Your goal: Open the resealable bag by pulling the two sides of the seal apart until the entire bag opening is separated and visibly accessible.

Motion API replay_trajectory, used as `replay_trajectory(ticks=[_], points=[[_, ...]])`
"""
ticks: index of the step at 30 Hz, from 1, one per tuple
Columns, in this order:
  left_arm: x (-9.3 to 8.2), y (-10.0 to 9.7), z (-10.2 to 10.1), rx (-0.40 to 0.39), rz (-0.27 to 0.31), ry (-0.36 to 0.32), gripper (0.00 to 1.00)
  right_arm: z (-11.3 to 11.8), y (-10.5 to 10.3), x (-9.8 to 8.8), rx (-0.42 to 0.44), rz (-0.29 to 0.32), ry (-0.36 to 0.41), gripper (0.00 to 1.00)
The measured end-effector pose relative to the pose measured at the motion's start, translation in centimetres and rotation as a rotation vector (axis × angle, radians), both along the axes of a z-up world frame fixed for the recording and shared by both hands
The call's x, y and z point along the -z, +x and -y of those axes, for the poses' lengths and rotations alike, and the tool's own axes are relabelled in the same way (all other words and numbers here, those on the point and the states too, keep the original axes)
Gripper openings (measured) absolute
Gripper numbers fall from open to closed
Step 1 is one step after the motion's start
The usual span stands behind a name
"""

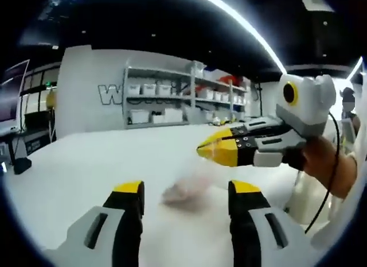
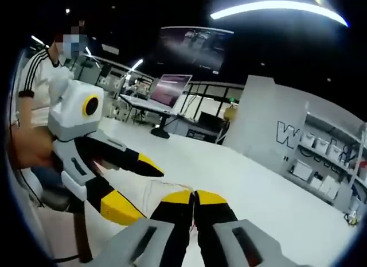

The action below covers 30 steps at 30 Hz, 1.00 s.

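Observation:
The clear resealable bag is a blurred, pale pinkish shape hanging above the white table. In the left gripper view my left gripper is open, its yellow-tipped jaws on either side of the bag and apart from it. My right gripper comes in from the right, shut on the bag's upper edge. In the right gripper view my right gripper has its jaws pressed together. Only faint outlines of the bag show beside them. The left gripper stands open around those outlines.
The white table stretches far ahead. A shelf rack with white bins and a lettered white partition stand behind it. Desks with a laptop stand at the back. A person in a white striped shirt holds the grippers.

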State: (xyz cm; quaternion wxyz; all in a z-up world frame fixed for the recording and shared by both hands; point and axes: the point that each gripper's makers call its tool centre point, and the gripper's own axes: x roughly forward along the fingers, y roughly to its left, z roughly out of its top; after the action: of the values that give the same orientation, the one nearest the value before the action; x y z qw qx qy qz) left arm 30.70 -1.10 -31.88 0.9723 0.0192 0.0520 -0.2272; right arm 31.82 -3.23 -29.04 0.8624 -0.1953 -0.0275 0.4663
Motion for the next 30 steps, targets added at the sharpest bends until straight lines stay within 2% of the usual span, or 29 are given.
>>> replay_trajectory(ticks=[7, 10, 17, 30], points=[[0.9, 0.6, 0.3, 0.021, -0.017, 0.025, 0.70, 0.2, 0.7, -0.9, 0.003, -0.015, 0.038, 0.00], [1.0, 1.0, 0.1, 0.025, -0.032, 0.007, 0.70, 0.4, 1.2, -1.6, 0.003, -0.024, 0.064, 0.00], [1.6, 2.0, -0.2, 0.007, -0.058, -0.017, 0.69, 0.7, 2.2, -2.3, 0.012, -0.028, 0.082, 0.00], [2.1, 2.0, -0.9, -0.037, -0.092, -0.022, 0.72, 1.0, 4.9, -3.7, 0.024, -0.049, 0.133, 0.00]])
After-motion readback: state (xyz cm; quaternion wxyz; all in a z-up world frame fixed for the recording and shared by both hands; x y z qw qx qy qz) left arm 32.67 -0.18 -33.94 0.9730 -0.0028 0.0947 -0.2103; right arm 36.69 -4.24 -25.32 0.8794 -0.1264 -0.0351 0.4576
